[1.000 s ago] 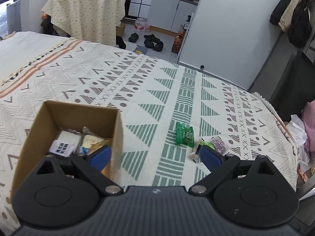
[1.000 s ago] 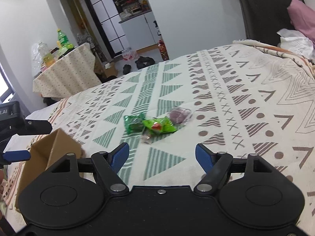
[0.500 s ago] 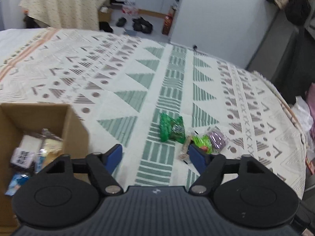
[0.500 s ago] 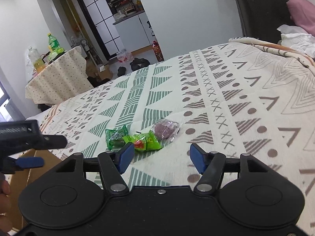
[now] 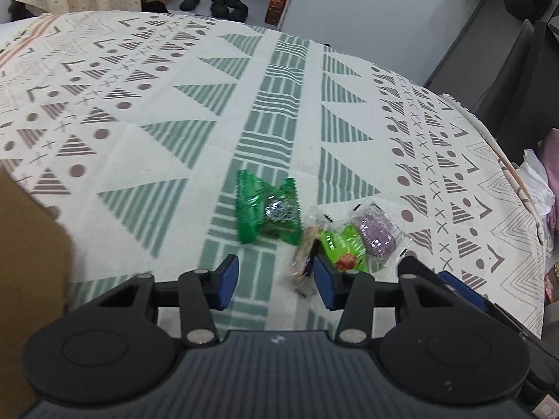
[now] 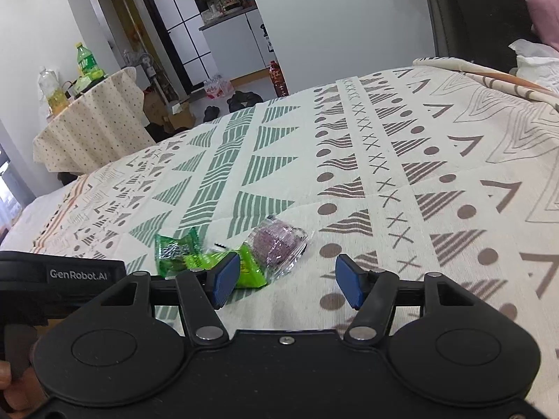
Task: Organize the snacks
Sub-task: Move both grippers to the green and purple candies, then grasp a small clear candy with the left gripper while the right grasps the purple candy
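Several small snack packets lie together on the patterned bedspread (image 5: 195,111): a dark green packet (image 5: 267,209), a clear wrapper with a brown bar (image 5: 305,244), a bright green packet (image 5: 344,248) and a purple snack in clear wrap (image 5: 379,232). My left gripper (image 5: 276,281) hovers just short of them with its jaws closing. Only cloth shows between its pads, and the clear wrapper lies beside its right finger. My right gripper (image 6: 288,279) is open and holds nothing. The purple snack (image 6: 279,244) and bright green packet (image 6: 249,272) sit just past its left finger.
The brown cardboard box (image 5: 28,244) fills the left edge of the left wrist view. In the right wrist view the left gripper's black body (image 6: 63,276) and a hand (image 6: 10,384) are at the lower left. A cloth-covered side table (image 6: 91,125) stands beyond the bed.
My left gripper has swung from over the box rightward and down to the snacks, and its jaws have narrowed. My right gripper has moved closer to the snacks, and its jaws have narrowed slightly.
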Action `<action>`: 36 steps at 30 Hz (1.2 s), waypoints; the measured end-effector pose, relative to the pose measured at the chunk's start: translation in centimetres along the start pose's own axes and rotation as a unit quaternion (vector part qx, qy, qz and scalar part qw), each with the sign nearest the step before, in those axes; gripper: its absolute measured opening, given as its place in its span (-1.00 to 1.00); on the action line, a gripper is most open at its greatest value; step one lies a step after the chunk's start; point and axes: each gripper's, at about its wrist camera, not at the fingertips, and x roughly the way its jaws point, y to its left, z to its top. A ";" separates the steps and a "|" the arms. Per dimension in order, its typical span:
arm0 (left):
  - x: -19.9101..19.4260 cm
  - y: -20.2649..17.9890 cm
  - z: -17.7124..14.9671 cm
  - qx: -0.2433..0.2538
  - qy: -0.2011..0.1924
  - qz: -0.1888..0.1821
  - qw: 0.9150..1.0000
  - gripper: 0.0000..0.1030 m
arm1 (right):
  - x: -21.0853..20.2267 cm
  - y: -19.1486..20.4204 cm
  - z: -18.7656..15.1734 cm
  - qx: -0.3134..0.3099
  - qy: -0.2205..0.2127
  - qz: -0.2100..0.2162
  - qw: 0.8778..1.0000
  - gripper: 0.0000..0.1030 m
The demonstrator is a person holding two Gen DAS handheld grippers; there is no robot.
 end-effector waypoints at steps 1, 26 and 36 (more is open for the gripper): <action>0.3 -0.1 0.1 0.000 0.002 -0.004 1.000 -0.09 | 0.3 -0.1 0.1 -0.001 0.002 0.000 1.000 0.18; 1.2 0.4 0.3 -0.029 0.013 0.005 0.999 -0.72 | 5.0 0.5 1.6 -0.054 0.009 0.014 0.998 0.18; -2.0 1.5 0.4 -0.057 -0.017 0.022 0.998 -0.72 | 5.2 1.7 1.5 -0.095 0.058 0.020 0.994 -0.20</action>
